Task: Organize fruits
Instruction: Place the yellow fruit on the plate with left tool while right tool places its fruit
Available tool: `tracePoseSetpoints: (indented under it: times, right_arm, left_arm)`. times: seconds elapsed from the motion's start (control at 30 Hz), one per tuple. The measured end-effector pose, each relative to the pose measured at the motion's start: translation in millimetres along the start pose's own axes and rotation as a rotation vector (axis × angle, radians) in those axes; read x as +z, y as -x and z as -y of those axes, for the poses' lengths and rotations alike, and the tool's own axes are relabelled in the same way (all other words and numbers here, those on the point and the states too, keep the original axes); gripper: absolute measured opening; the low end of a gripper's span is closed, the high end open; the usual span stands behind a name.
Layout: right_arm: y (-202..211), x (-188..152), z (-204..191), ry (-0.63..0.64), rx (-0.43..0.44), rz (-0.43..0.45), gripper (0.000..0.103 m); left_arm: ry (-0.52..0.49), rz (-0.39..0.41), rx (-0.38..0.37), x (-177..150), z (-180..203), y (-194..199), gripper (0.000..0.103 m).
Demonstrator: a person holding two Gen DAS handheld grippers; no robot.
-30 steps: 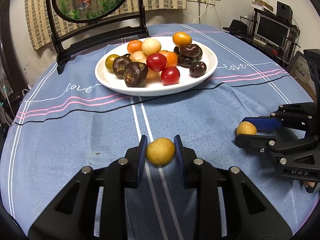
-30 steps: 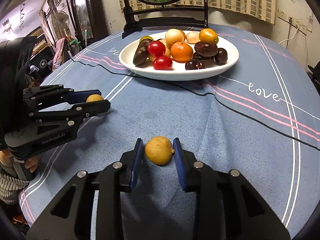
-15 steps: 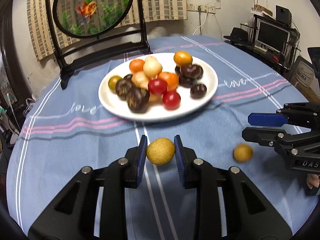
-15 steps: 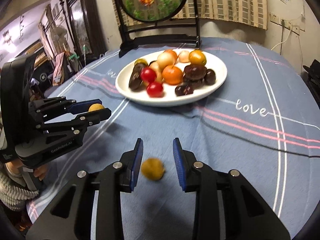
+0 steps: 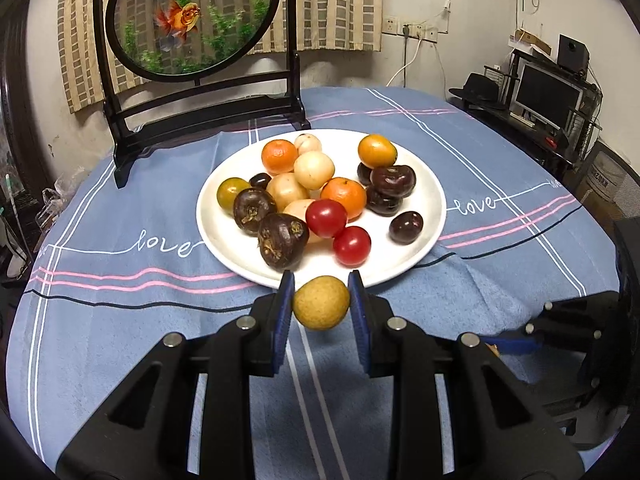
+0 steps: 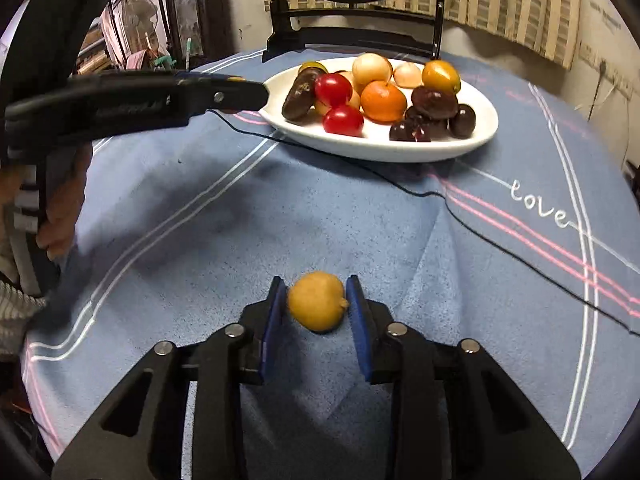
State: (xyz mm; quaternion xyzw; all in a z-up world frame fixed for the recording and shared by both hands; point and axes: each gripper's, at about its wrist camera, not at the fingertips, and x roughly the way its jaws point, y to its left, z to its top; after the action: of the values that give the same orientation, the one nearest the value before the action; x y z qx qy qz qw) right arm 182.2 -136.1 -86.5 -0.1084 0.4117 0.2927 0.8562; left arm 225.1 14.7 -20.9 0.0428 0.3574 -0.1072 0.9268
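Right gripper (image 6: 317,304) low over blue tablecloth (image 6: 360,216), blue pads closed against both sides of a yellow fruit (image 6: 316,301). White plate (image 6: 384,146) far side of that fruit, piled with red tomatoes (image 6: 343,120), an orange (image 6: 383,101), dark fruits (image 6: 434,103), pale ones. Left gripper (image 6: 256,92) reaching in from the left, tip just at plate's left rim, seen edge-on, jaw state unclear. Dark wooden stand (image 6: 352,40) behind plate.

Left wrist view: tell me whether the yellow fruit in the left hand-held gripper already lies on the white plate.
No: the yellow fruit sits clamped in the left hand-held gripper, short of the white plate.
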Motion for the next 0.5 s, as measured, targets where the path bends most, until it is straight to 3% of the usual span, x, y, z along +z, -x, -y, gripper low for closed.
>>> tracePoseSetpoints:
  times: [0.2,0.37,0.5]
  right_arm:
    - [17,8,12,-0.050,0.021,0.059,0.026]
    - [41,53,41,-0.108,-0.024,0.169,0.026]
    - [24,90,51,-0.111,-0.032,0.185,0.026]
  left_arm:
    - [-0.019,0.003,0.010,16,1,-5,0.028]
    - [-0.011,0.019,0.013,50,0,-18,0.028]
    - [0.022,0.014,0.020,74,-7,-43,0.028]
